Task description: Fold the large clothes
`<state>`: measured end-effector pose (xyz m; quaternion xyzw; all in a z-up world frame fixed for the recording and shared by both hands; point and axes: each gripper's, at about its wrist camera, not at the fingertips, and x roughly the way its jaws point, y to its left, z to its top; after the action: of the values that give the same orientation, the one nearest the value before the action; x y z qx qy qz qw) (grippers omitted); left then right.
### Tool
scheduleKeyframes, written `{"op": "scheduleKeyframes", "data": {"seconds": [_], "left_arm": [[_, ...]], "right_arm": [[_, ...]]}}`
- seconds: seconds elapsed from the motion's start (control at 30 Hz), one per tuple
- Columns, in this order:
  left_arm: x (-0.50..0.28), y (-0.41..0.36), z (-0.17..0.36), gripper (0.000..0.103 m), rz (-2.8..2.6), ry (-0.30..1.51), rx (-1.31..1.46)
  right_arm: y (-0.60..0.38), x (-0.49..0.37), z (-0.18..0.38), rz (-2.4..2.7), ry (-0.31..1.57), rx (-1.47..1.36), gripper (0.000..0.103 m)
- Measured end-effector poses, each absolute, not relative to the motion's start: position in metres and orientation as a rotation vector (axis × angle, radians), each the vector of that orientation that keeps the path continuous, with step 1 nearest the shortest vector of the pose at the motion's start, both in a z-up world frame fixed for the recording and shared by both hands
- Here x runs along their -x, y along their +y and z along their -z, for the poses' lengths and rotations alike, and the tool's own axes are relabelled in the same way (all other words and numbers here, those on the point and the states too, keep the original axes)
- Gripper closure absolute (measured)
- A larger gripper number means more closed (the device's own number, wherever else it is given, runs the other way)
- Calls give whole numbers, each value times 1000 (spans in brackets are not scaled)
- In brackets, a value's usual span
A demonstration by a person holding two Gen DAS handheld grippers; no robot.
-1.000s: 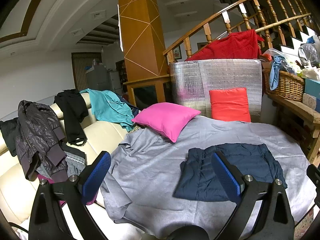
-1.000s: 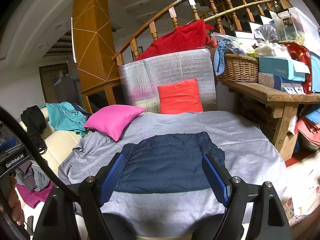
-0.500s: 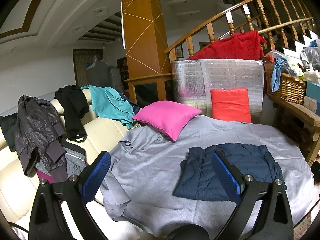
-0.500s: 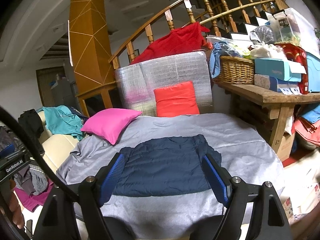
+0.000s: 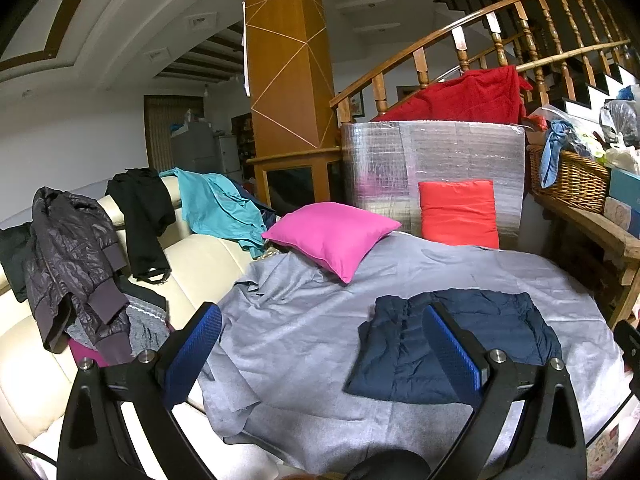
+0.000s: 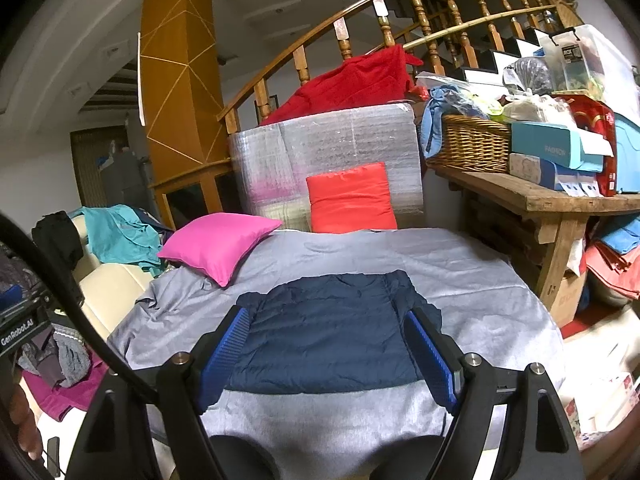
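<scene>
Folded navy quilted jacket (image 6: 332, 336) on grey-sheeted counter (image 6: 472, 280), just ahead of right tongs (image 6: 330, 354); left tongs (image 5: 320, 354) and right both released, empty.

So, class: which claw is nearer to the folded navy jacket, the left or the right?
Right. The right claw hangs open directly in front of the navy jacket, which fills the gap between its fingers. The left claw sits off to the jacket's left, mostly over grey sheet.

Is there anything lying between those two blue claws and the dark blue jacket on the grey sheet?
Nothing visible. The jacket lies alone on the bare grey sheet, in front of both the right gripper and left gripper, whose jaws stand open and empty. The pink pillow sits beyond the jacket, off to one side.
</scene>
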<state>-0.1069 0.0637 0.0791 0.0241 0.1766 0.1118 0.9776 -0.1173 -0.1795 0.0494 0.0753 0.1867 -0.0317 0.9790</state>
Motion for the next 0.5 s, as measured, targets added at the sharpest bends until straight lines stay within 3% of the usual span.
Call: {"op": "scheduleKeyframes", "data": {"seconds": [0.5], "left_arm": [[63, 53, -66, 3, -183, 425, -39]], "right_arm": [[-210, 78, -45, 105, 387, -181, 20]]}}
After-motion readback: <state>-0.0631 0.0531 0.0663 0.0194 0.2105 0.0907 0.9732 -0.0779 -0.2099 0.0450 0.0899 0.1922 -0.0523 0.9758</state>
